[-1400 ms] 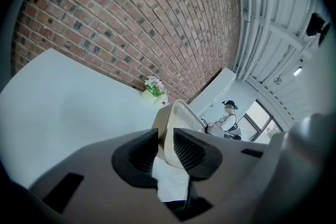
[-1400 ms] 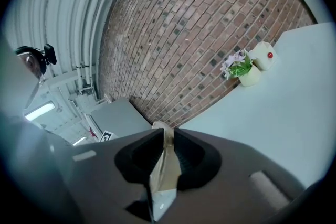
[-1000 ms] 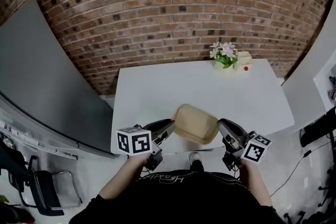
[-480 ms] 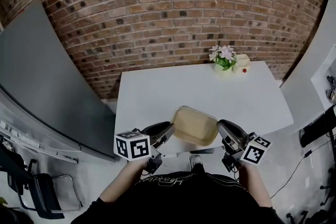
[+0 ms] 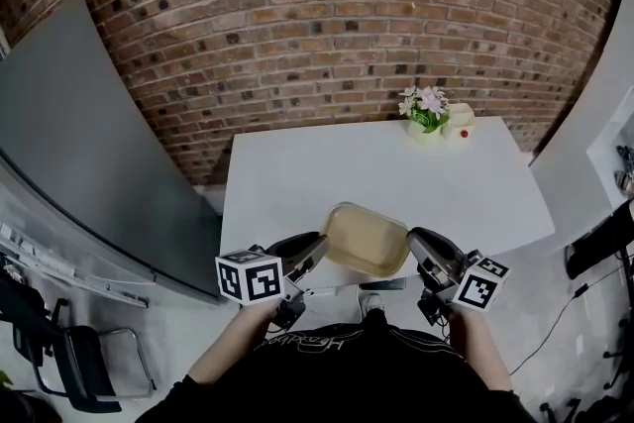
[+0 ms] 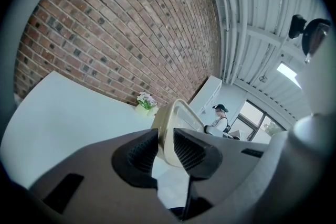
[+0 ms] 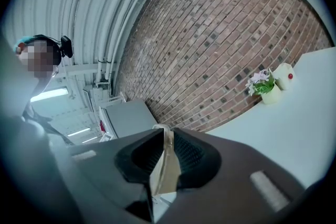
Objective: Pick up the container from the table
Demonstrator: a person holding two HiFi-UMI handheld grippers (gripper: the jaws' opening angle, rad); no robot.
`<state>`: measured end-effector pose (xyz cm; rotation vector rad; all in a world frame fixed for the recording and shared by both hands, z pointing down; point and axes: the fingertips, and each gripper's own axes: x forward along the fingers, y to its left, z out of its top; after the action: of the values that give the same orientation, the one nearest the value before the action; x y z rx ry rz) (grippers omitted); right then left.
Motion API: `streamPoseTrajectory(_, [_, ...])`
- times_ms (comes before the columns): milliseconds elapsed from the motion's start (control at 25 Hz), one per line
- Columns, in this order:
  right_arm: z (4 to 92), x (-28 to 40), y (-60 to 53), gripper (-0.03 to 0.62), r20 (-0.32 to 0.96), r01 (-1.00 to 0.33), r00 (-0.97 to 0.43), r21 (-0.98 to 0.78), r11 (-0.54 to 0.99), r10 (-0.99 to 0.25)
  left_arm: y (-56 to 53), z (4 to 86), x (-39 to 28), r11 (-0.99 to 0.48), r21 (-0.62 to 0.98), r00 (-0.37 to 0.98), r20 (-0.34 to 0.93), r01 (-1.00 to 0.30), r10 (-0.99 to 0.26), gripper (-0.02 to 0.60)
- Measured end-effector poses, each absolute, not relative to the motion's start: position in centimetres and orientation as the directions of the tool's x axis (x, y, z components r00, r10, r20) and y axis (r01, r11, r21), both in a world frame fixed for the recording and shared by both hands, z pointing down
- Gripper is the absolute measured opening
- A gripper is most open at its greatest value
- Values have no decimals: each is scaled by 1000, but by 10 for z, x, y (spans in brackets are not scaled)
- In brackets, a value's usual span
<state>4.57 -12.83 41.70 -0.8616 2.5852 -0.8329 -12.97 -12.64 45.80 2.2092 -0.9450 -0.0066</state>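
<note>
Your left gripper (image 5: 317, 245) and right gripper (image 5: 417, 245) each pinch a side rim of the container (image 5: 367, 239), held at the near edge of the table (image 5: 327, 173). It has crept slightly toward you, so the pick-up looks essentially done.

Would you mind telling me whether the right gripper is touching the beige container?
Touching. The right gripper view shows the right gripper with its jaws pressed onto the thin rim of the beige container.
</note>
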Motion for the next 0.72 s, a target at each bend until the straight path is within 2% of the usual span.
streamPoseTrajectory(720, [422,37,-134,63,-64,-453,-773,-640,620,-631,-129,461,-137,-464,645,743,252,-607,-621,95])
